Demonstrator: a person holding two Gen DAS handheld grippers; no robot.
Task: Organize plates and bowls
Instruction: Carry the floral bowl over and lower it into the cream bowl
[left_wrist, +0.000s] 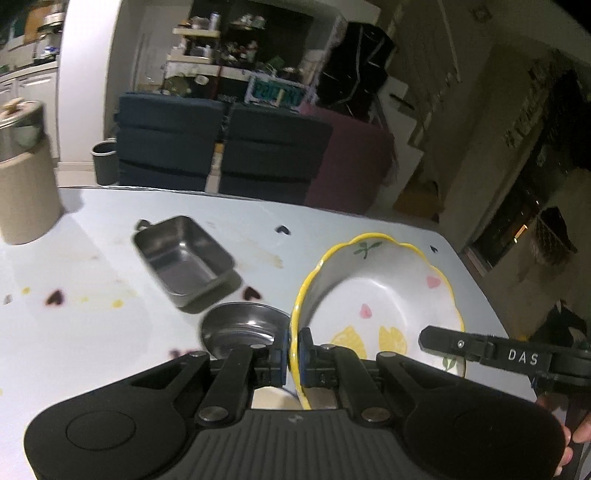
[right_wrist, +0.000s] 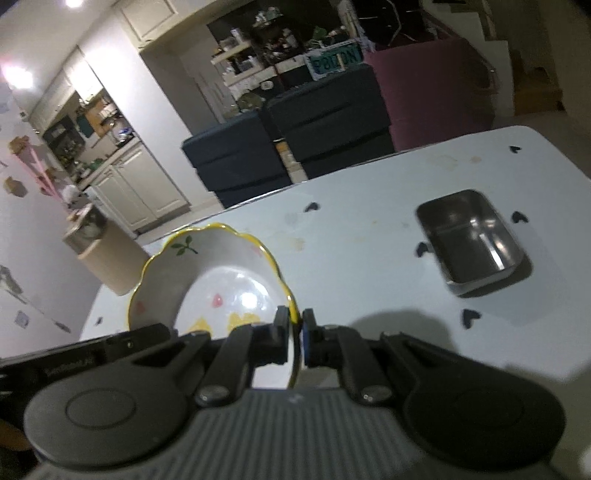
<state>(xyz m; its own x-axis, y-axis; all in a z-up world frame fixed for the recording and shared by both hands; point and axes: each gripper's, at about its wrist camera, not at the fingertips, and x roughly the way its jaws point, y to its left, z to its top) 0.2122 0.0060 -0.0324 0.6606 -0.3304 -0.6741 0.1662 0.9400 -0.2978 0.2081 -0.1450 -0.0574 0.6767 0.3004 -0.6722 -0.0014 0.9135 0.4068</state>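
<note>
Both grippers (left_wrist: 292, 356) (right_wrist: 295, 338) on bowl (left_wrist: 384, 291) rim

1. Bowl (left_wrist: 373, 295): near rim at 6 o'clock hidden behind the left fingers (left_wrist: 306, 354) in the left wrist view; lower right lip covered by the other gripper's arm at 4 o'clock. In the right wrist view, bowl (right_wrist: 207, 266) bottom hidden behind the right fingers (right_wrist: 283, 332).
2. Round steel dish (left_wrist: 243, 325): near half hidden under the gripper body at 6 o'clock; depth cannot be told.
4. Canister (left_wrist: 22, 173): cut off by the frame edge at 9 o'clock.
5. Shelf clutter (left_wrist: 229, 48), 12 o'clock: blurred, items too small to tell.
6. Hand (left_wrist: 569, 435), 4 o'clock: mostly cut off by the edge.
7. Steel tray (right_wrist: 469, 240): motion-blurred.
</note>
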